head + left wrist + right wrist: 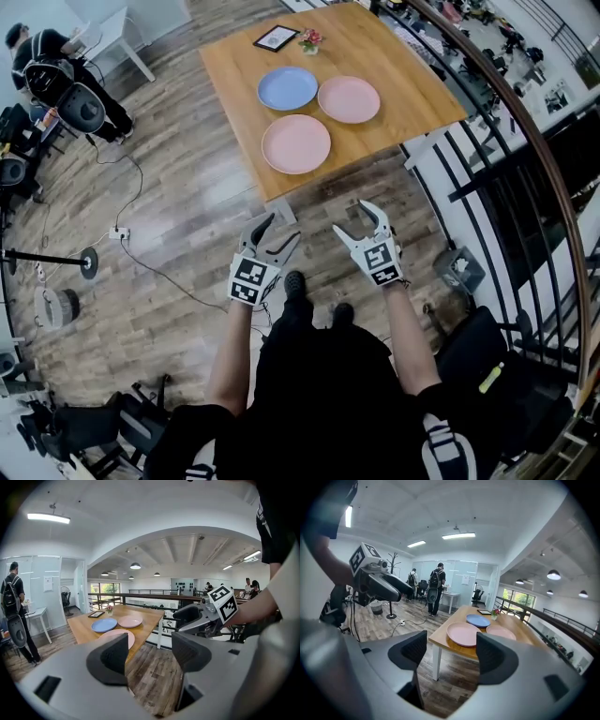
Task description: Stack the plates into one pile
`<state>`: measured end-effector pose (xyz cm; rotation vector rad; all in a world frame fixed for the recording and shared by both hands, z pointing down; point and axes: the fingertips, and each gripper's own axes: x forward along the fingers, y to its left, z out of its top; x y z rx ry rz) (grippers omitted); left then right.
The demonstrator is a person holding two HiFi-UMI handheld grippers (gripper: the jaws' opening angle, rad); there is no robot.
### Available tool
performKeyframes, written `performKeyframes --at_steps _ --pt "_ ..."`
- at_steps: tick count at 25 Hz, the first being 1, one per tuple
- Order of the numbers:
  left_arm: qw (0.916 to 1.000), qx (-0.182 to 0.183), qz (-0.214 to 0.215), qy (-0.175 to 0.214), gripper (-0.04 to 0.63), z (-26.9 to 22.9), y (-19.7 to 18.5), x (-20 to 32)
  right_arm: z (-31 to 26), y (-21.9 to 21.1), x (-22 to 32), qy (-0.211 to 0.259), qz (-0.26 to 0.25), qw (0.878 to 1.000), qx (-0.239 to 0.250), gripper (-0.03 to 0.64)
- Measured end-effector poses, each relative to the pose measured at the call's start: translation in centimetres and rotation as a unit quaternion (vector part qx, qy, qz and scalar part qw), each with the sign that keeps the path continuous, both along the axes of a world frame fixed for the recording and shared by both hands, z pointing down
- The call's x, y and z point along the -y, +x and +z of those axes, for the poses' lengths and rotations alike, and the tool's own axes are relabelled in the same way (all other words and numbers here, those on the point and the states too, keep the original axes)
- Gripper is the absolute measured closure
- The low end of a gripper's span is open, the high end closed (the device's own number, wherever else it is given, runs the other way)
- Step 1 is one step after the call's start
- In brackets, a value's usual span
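1. A person stands on the wood floor a short way back from a wooden table (384, 56), holding a claw tool in each hand in front of the body. Both tools point toward the table.
2. The left gripper (278, 232) is released: its jaws stand wide apart, with only floor and the table showing between them. The right gripper (356, 220) is the same, wide open and empty.
3. Three plates sit in a loose triangle near the table's front half. The blue plate (288, 88) and the far pink plate (349, 99) lie side by side. The near pink plate (296, 143) lies closest to the person, just inside the edge. None overlap.
4. Each plate lies flat, face up. Being round, they have no long axis, so any rim can be gripped.
5. Stacking looks not yet begun; this is the approach. The next move calls for stepping closer, lowering one open claw to a plate's rim, pinching it, and lifting that plate onto another.
6. A small picture frame (276, 37) and a flower pot (310, 41) stand farther back, apart from the plates.
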<state>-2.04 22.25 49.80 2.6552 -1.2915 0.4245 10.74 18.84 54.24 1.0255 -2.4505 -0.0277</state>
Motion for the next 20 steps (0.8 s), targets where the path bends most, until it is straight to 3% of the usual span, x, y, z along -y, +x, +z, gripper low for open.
performKeyframes --at_steps 20 --pt "0.9995 -0.009 0.031 0.001 0.307 0.8 -5.8 7.3 2.4 -4.3 5.8 -0.014 0.042 0.998 -0.039 0.305"
